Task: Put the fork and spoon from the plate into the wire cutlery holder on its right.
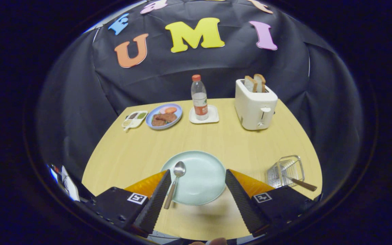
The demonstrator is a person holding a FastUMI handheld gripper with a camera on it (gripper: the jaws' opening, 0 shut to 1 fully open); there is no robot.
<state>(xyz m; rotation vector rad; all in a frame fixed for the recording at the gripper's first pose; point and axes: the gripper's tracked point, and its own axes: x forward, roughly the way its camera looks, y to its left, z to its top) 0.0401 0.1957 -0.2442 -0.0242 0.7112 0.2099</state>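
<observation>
On the pale plate point(199, 180) between the released claw's point(196, 182) fingers lies the spoon point(175, 182); the wire holder point(284, 172) holds one utensil point(301, 184).

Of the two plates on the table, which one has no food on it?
The pale green plate between the open jaws: it holds only a spoon. The blue plate beyond carries food.
</observation>
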